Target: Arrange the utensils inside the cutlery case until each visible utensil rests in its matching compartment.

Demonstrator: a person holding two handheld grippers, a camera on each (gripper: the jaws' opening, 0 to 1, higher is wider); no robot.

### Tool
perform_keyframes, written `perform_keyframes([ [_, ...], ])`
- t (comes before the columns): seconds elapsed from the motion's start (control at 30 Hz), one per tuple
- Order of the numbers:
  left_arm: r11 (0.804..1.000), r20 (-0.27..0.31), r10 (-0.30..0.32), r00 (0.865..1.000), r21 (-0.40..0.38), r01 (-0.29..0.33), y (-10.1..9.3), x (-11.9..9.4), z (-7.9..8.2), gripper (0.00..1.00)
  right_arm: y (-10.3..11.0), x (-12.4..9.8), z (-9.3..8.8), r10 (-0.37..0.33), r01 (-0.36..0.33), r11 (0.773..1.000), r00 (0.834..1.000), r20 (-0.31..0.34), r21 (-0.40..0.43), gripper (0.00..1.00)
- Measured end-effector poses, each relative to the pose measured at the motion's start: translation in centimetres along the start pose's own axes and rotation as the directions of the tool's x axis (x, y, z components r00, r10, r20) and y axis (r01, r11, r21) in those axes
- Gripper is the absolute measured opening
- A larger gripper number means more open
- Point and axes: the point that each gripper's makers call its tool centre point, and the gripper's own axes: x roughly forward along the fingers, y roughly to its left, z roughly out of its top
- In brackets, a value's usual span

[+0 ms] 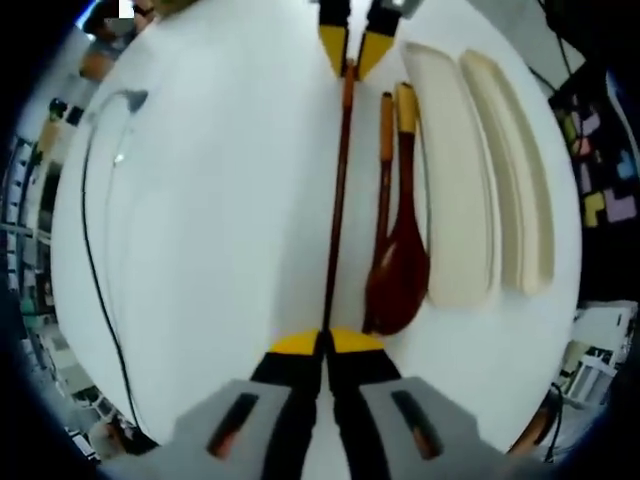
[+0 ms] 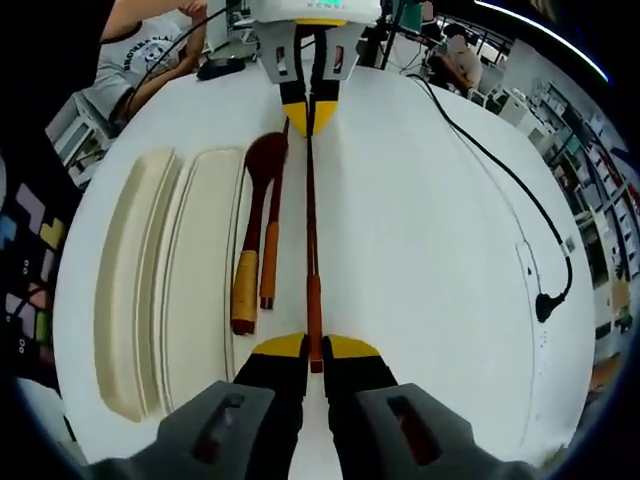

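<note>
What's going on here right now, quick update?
Both grippers, left and right, shut on one chopstick, end to end. Spoon beside open case. Nothing blocking.

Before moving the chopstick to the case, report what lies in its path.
The left gripper and right gripper clamp the chopstick's ends. Between it and the case lie the spoon and a second chopstick, side by side on the table. Nothing else visible blocks the way.

Each tool is built alike — grey moulded bodies with a dark slot on each side, black jaw arms and yellow tips. That holds for the left tool and the right tool — with a pale housing behind the far one.
</note>
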Motion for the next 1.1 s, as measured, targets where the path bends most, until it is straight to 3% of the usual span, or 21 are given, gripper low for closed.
perform_keyframes([
  [0.3, 0.998, 0.032, 0.057, 0.998, 0.008, -0.057, 2.0, -2.0, -0.3, 0.01, -1.3, -2.5, 1.2, -0.067, 0.067, 0.997, 0.998, 0.001, -0.044, 0.04],
  [0.37, 0.997, 0.036, 0.074, 0.997, 0.011, -0.074, 0.5, -2.4, 0.3, 0.01, -1.5, -3.1, 1.5, -0.082, 0.082, 0.995, 0.997, 0.002, -0.053, 0.04],
  [0.47, 0.996, 0.041, 0.088, 0.995, 0.014, -0.088, 0.7, -3.1, 0.4, 0.01, -1.6, -4.0, 2.0, -0.098, 0.098, 0.993, 0.995, 0.007, -0.069, 0.04],
  [0.57, 0.996, 0.054, 0.093, 0.994, 0.008, -0.094, -1.1, -4.1, 0.5, 0.01, -1.4, -4.8, 2.3, -0.106, 0.107, 0.991, 0.994, 0.013, -0.08, 0.04],
  [0.7, 0.994, 0.067, 0.106, 0.992, 0.0, -0.106, -2.0, -5.2, 0.9, 0.01, -1.0, -6.0, 2.6, -0.123, 0.124, 0.987, 0.992, 0.021, -0.105, 0.04],
  [1.1, 0.996, 0.104, 0.094, 0.99, -0.01, -0.094, -5.2, -6.9, 2.1, 0.01, 1.9, -9.1, 2.1, -0.124, 0.126, 0.986, 0.992, 0.024, -0.109, 0.04],
])
